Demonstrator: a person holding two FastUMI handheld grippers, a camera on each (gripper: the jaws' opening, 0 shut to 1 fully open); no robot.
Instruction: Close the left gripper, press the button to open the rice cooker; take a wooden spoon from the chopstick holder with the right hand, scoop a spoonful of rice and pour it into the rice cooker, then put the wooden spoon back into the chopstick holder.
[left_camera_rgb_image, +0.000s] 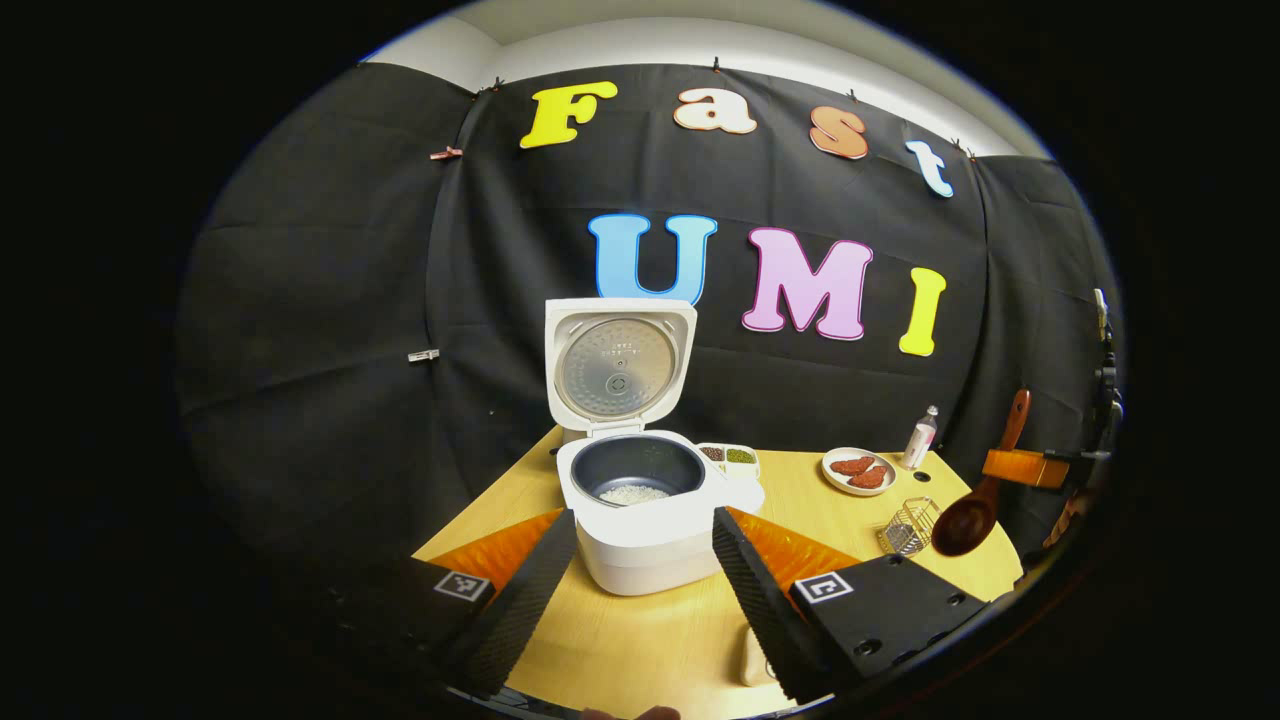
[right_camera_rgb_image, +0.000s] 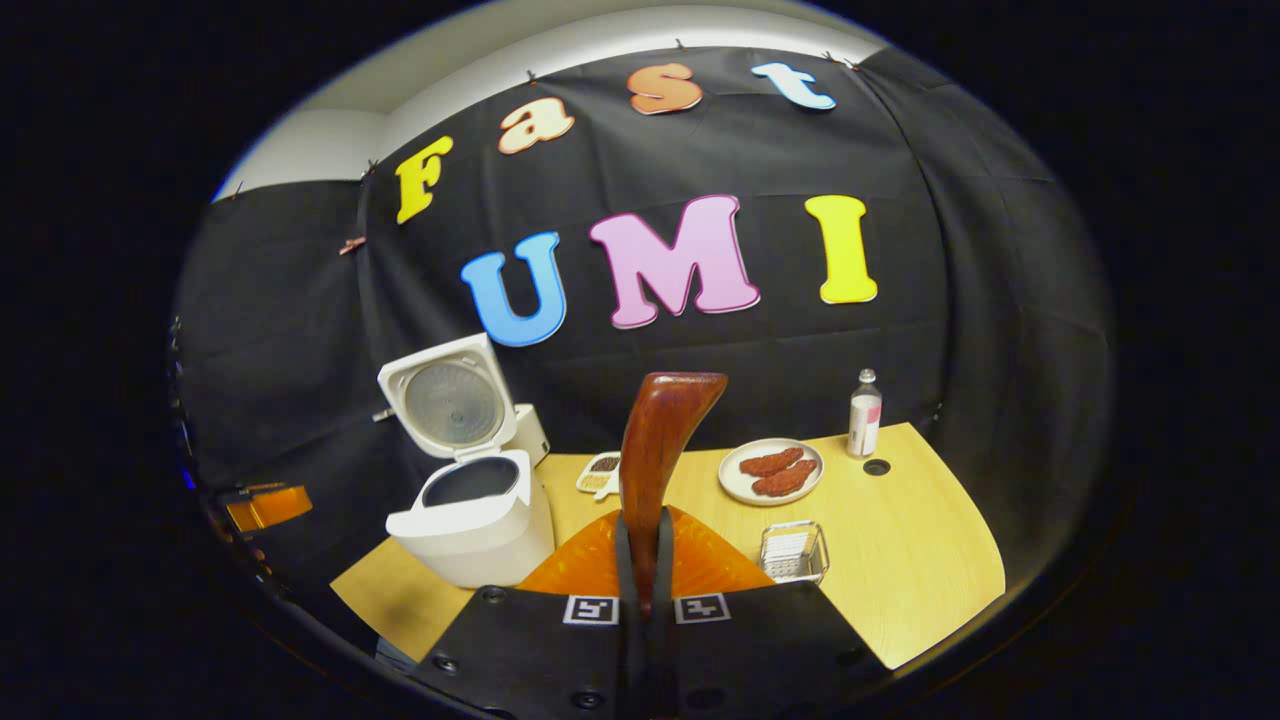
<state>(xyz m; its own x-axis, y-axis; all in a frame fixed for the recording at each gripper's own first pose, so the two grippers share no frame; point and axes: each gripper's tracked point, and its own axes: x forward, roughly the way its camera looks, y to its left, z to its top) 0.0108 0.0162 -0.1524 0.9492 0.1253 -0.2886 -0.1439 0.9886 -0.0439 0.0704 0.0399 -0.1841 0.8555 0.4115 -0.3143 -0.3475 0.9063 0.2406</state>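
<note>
White plastic rice cooker (left_camera_rgb_image: 640, 500) stands on a pale wooden table (left_camera_rgb_image: 640, 640) with its hinged lid (left_camera_rgb_image: 618, 365) raised upright, showing the round metal inner plate. Inside its dark grey inner pot (left_camera_rgb_image: 637, 468) lies a small heap of white rice (left_camera_rgb_image: 632, 493), covering part of the bottom. So the button press looks done, and at least one scoop of rice appears to have gone in.

Seen from the left gripper view, the left gripper (left_camera_rgb_image: 640, 590) hovers in front of the cooker with its two fingers spread wide apart, holding nothing. At the right edge of that view, the right gripper (left_camera_rgb_image: 1025, 467) holds a dark reddish-brown wooden spoon (left_camera_rgb_image: 975, 510) by its handle, bowl hanging down just above a small wire-mesh chopstick holder (left_camera_rgb_image: 908, 525). The spoon bowl looks empty, though it is too small to be sure.

From the right gripper view, the right gripper's fingers are pressed together on the spoon handle, which rises between them. The wire holder sits low and just to the right.

What seems left is the last step: lowering the spoon into the holder and letting go.

Farther back sit a white round plate of reddish-brown food (left_camera_rgb_image: 858, 470), a small clear bottle (left_camera_rgb_image: 920, 438) and a white divided dish of grains (left_camera_rgb_image: 728, 457).
</note>
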